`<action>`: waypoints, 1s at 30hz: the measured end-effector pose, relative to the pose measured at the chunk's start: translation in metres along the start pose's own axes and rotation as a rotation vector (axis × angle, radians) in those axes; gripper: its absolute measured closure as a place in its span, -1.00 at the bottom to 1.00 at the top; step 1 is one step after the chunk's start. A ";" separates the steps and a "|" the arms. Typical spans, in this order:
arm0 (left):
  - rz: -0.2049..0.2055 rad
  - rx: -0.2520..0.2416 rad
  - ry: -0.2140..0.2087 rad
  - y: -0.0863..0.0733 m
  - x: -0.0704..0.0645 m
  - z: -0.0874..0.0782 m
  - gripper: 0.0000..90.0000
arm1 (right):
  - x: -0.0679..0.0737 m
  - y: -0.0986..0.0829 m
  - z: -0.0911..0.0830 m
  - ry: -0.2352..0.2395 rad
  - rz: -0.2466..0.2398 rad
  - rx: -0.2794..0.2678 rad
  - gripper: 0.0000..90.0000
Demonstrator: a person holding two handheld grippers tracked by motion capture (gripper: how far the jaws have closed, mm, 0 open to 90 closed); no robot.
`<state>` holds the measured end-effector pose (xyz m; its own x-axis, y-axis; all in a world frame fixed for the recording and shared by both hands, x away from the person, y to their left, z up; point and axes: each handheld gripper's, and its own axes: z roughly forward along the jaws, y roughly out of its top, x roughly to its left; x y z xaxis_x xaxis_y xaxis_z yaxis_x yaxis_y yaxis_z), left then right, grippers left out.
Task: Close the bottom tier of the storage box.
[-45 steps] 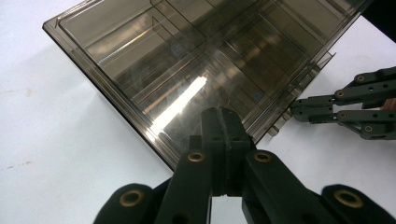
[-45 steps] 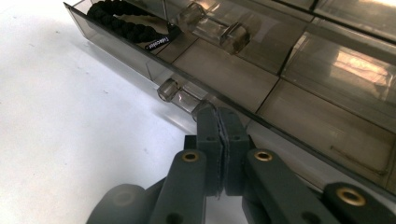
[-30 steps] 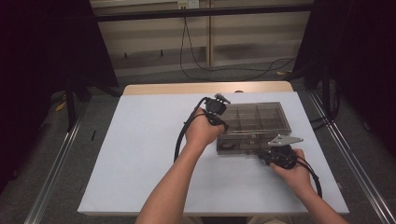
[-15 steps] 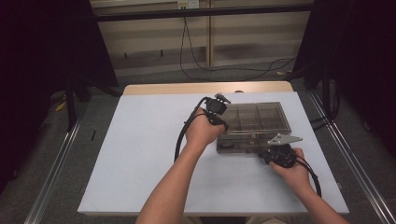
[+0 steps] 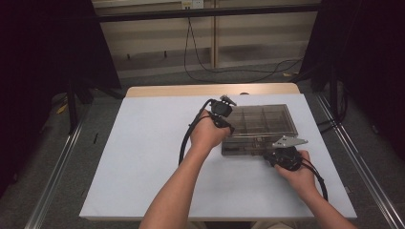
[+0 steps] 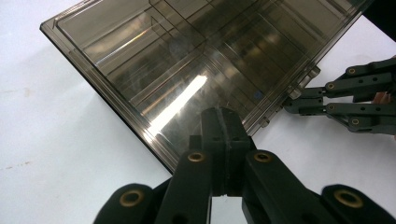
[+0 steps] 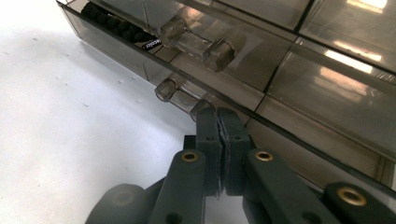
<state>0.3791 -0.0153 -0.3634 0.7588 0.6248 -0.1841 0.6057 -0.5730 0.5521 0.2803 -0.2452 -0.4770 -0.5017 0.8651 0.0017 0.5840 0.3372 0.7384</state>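
White table (image 5: 143, 157), smoky compartment box (image 5: 260, 129) lid down, both tongs (image 6: 223, 126) (image 7: 217, 122) pressed together.

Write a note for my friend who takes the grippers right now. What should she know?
Left gripper: jaws shut, tips pressing on the lid of the box near its left edge.
Right gripper: jaws shut, tips at the box's front edge, by the latch.
The smoky clear box lies on the table, right of the middle, lid down.
Done: both grippers are in place at the box.
Left: the lid is not open yet; probably work the front latch, then lift the lid.
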 end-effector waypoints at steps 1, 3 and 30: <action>-0.001 0.000 0.000 0.000 0.000 0.000 1.00 | 0.000 0.000 0.000 -0.001 0.000 -0.001 0.95; -0.001 0.000 0.000 0.000 0.000 0.000 1.00 | 0.000 0.000 0.000 -0.004 0.001 0.000 0.95; -0.004 0.000 0.002 0.001 -0.001 0.001 1.00 | -0.001 0.003 0.005 -0.025 -0.002 -0.020 0.94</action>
<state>0.3789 -0.0166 -0.3634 0.7561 0.6278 -0.1849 0.6086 -0.5707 0.5512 0.2853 -0.2435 -0.4783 -0.4863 0.8736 -0.0167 0.5698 0.3315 0.7519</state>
